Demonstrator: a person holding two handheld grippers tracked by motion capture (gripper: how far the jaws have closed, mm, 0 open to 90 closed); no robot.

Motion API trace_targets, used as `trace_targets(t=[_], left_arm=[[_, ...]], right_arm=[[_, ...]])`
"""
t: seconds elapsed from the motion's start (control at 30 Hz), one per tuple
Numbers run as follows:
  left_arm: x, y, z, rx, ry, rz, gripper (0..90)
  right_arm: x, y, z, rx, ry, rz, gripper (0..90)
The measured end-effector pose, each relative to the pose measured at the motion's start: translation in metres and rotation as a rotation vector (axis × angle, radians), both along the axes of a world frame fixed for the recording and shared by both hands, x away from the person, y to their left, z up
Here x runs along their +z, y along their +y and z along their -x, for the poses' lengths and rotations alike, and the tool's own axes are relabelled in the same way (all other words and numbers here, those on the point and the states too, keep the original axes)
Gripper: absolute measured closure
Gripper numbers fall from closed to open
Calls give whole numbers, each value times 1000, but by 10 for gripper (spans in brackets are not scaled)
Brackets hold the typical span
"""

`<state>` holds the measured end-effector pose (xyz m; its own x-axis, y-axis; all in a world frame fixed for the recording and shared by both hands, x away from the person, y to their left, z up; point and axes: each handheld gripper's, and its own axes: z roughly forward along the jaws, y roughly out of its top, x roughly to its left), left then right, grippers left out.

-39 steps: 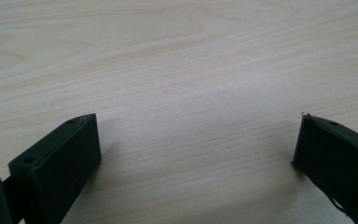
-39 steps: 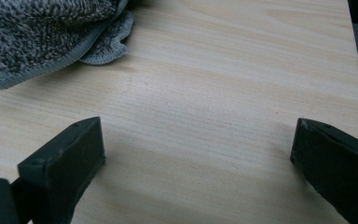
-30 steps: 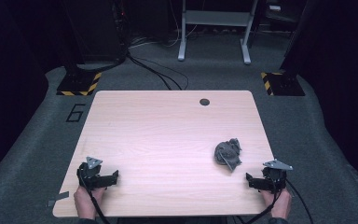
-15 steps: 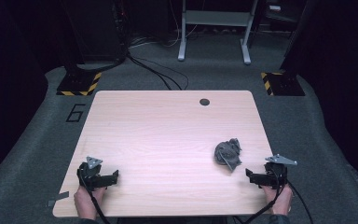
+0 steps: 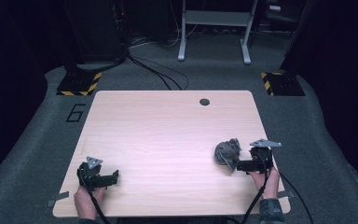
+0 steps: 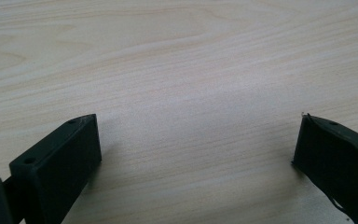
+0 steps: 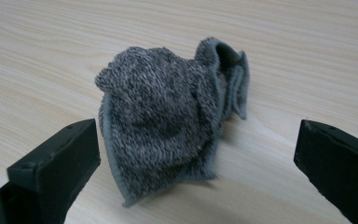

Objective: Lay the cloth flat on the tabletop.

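A crumpled grey towel (image 5: 226,151) lies in a heap on the right part of the light wooden table (image 5: 168,135). In the right gripper view the towel (image 7: 168,116) sits just ahead of the jaws, which stand wide apart on either side of it without touching it. My right gripper (image 5: 238,165) is open and points left at the towel's near edge. Near the table's front left corner my left gripper (image 5: 114,177) rests open. In the left gripper view my left gripper (image 6: 196,154) has only bare wood between its jaws.
A round cable hole (image 5: 204,101) sits near the table's far edge. Beyond the table are grey carpet, black cables (image 5: 154,70), a white metal stand (image 5: 214,28) and yellow-black striped feet (image 5: 79,86). A figure 6 (image 5: 76,112) is marked on the floor at left.
My right gripper has moved forward and left up to the towel. The left gripper has stayed in place.
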<state>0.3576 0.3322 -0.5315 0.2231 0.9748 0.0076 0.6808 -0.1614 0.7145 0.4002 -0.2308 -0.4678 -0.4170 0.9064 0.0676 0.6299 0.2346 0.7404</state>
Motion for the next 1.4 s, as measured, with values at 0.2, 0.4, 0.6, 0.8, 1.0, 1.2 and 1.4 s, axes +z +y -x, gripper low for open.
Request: trace_targets(t=[0.2, 0.4, 0.6, 0.8, 1.0, 1.2, 1.4], left_arm=[[0, 0, 0, 1, 0, 0, 4], [0, 0, 0, 0, 0, 0, 4], [0, 0, 0, -3, 1, -3, 8], [0, 0, 0, -3, 0, -3, 8], [0, 0, 0, 0, -6, -3, 9], [0, 0, 0, 0, -7, -4, 11], [0, 0, 0, 0, -7, -4, 11]], right_arm=[[-1, 14, -14, 37, 30, 21, 0], [-6, 23, -32, 26, 80, 42, 19], [-19, 30, -36, 71, 125, 54, 149], [-27, 32, -35, 94, 128, 61, 241], [-34, 38, -32, 105, 127, 84, 323], [-37, 39, -27, 126, 119, 74, 470], [-34, 39, -23, 125, 98, 64, 533]])
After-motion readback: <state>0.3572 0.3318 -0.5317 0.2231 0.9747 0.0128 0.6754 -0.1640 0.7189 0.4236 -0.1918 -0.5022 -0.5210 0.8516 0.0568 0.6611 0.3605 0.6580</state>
